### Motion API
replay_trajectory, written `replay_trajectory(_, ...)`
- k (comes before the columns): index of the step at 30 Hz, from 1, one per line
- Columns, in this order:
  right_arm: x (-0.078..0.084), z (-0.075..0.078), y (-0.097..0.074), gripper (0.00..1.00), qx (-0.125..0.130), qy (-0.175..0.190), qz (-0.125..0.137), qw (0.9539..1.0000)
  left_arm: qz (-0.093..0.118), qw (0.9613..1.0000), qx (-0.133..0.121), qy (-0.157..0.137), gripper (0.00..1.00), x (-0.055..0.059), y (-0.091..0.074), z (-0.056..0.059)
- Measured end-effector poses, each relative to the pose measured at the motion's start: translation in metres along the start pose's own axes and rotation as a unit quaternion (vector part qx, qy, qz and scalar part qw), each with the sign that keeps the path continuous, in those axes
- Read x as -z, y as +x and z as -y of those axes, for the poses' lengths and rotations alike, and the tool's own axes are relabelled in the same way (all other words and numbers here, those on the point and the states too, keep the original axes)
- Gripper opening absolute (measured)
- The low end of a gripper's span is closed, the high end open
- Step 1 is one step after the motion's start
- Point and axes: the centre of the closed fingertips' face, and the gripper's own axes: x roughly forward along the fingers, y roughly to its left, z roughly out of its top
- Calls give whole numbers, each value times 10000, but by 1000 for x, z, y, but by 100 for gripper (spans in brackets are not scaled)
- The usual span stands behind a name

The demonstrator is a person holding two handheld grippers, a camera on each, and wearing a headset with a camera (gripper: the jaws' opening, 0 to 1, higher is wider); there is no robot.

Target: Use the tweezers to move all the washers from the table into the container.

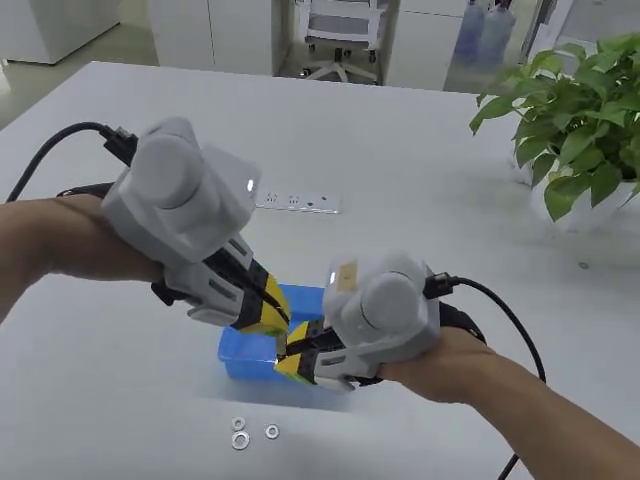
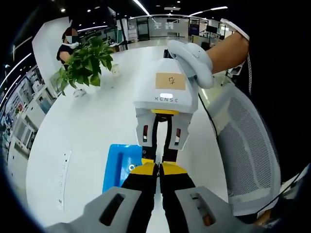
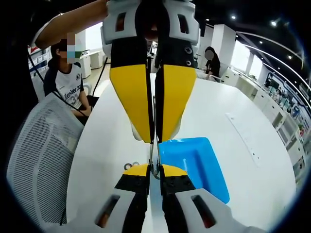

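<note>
- Three washers (image 1: pixel 240 440) lie close together on the desk (image 1: pixel 400 160), just in front of the container (image 1: pixel 245 350)
- The tweezers (image 3: pixel 154 158) show as a thin metal strip running between both claws, above the container's near edge
- Left claw (image 1: pixel 275 322) is pressed together on the tweezers, pointing down
- Right claw (image 1: pixel 290 358) meets it tip to tip, also pinching the tweezers
- A plant (image 1: pixel 580 130) stands well apart at the desk's far right

Bright even overhead light, soft shadows, sharp focus, strong fisheye bending at edges
</note>
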Motion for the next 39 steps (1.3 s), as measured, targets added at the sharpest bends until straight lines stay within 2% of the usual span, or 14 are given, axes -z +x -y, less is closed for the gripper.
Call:
replay_trajectory(20, 11, 29, 13, 9, 30, 84, 7, 10000, 17, 10000, -43, 11, 6, 11, 13, -31)
replay_trajectory(27, 19, 39, 18, 9, 48, 148, -7, 9999, 35, 10000, -36, 4, 6, 15, 20, -40)
replay_trajectory(39, 40, 49, 32, 9, -34, 230, -138, 9996, 32, 10000, 30, -81, 6, 29, 40, -54)
